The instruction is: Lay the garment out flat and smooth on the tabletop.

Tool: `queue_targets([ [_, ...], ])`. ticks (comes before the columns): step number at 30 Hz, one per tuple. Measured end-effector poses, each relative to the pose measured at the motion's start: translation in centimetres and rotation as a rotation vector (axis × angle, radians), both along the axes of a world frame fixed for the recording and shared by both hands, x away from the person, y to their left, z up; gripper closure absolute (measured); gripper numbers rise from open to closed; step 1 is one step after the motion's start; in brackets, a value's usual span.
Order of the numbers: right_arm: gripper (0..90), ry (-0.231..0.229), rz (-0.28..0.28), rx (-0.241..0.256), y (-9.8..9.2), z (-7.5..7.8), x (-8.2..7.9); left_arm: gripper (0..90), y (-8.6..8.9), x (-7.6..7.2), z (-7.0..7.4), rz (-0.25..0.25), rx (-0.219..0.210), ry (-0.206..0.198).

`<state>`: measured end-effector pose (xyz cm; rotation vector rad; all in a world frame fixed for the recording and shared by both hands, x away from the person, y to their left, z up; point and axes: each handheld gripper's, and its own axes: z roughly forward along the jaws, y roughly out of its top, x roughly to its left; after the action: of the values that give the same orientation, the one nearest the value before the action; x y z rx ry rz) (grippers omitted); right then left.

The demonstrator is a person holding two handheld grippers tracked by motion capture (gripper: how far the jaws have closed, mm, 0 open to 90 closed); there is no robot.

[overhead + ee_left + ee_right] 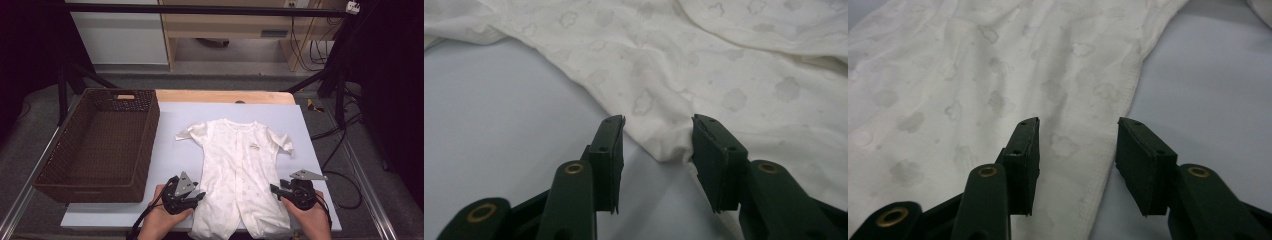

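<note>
A white baby romper lies flat on the pale mat, collar away from me, legs toward the near edge. My left gripper rests at the garment's left leg edge, open; in the left gripper view its jaws straddle a fold of the romper. My right gripper is at the right leg edge, open too. Seen from the right gripper view, the hem of the romper runs between its black fingertips.
A dark wicker basket with nothing in it stands at the left of the mat. A strip of wooden tabletop shows at the far side. Black frame legs and cables stand beyond the table's right edge.
</note>
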<state>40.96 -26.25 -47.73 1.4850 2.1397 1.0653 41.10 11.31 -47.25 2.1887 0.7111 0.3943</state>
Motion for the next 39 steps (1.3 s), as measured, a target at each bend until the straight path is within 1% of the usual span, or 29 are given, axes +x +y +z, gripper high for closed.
queue_targets([
  [2, 52.9, 0.006, 0.001, -0.021, 0.2, -0.3, 0.2, 54.7, -0.3, 0.6, -0.4, 0.004, 0.000, 0.024],
  [3, 54.3, -0.003, 0.003, -0.025, 0.3, -0.4, 0.3, 54.0, -0.6, 0.9, -0.7, -0.006, 0.000, 0.037],
  [4, 59.1, -0.005, 0.011, -0.033, 0.6, -0.3, 0.2, 54.0, -0.9, 1.0, -0.8, -0.011, 0.002, 0.036],
  [5, 61.2, -0.011, 0.030, -0.050, 0.8, -0.4, 0.1, 54.9, -1.0, 1.0, -0.8, -0.018, 0.003, 0.034],
  [6, 64.4, -0.018, 0.034, -0.067, 1.0, -0.4, 0.0, 57.2, -1.1, 0.9, -0.8, -0.035, 0.005, 0.032],
  [7, 71.4, -0.032, 0.039, -0.094, 1.2, -0.4, -0.1, 61.0, -1.2, 0.7, -0.8, -0.042, 0.006, 0.031],
  [8, 75.4, -0.034, 0.046, -0.098, 1.2, -0.4, -0.1, 63.2, -1.1, 0.6, -0.8, -0.053, 0.004, 0.034],
  [9, 80.9, -0.026, 0.052, -0.086, 1.2, -0.4, -0.1, 67.6, -1.1, 0.5, -0.9, -0.066, 0.002, 0.041],
  [11, 88.4, -0.020, 0.058, -0.075, 1.0, -0.4, 0.1, 73.8, -0.9, 0.3, -1.1, -0.066, -0.021, 0.046],
  [13, 89.1, -0.009, 0.063, -0.061, 0.9, -0.4, 0.3, 78.2, -0.9, 0.3, -1.2, -0.068, -0.025, 0.044],
  [15, 89.3, -0.007, 0.063, -0.056, 0.8, -0.4, 0.3, 83.8, -0.9, 0.2, -1.2, -0.066, -0.031, 0.043],
  [17, 89.4, -0.007, 0.064, -0.060, 0.8, -0.3, 0.2, 85.5, -0.8, 0.1, -1.2, -0.063, -0.033, 0.034],
  [21, 89.5, -0.009, 0.064, -0.051, 0.6, -0.1, -0.3, 86.2, -0.6, -0.3, -1.1, -0.060, -0.037, 0.036],
  [28, 89.5, -0.008, 0.071, -0.045, 0.0, -0.1, -1.5, 86.2, -0.3, -1.2, -0.8, -0.083, -0.031, 0.046],
  [30, 89.5, -0.010, 0.074, -0.044, -0.1, 0.0, -2.0, 86.2, -0.3, -1.3, -0.8, -0.077, -0.039, 0.049],
  [35, 89.5, -0.009, 0.080, -0.048, -0.2, 0.1, -3.5, 85.8, -0.2, -1.1, -1.1, -0.076, -0.041, 0.041],
  [37, 89.4, -0.016, 0.069, -0.056, -0.2, 0.1, -3.7, 85.8, -0.2, -1.2, -1.1, -0.076, -0.041, 0.043],
  [39, 89.3, -0.021, 0.055, -0.066, -0.3, 0.0, -3.1, 85.9, -0.2, -1.3, -1.0, -0.079, -0.036, 0.045],
])
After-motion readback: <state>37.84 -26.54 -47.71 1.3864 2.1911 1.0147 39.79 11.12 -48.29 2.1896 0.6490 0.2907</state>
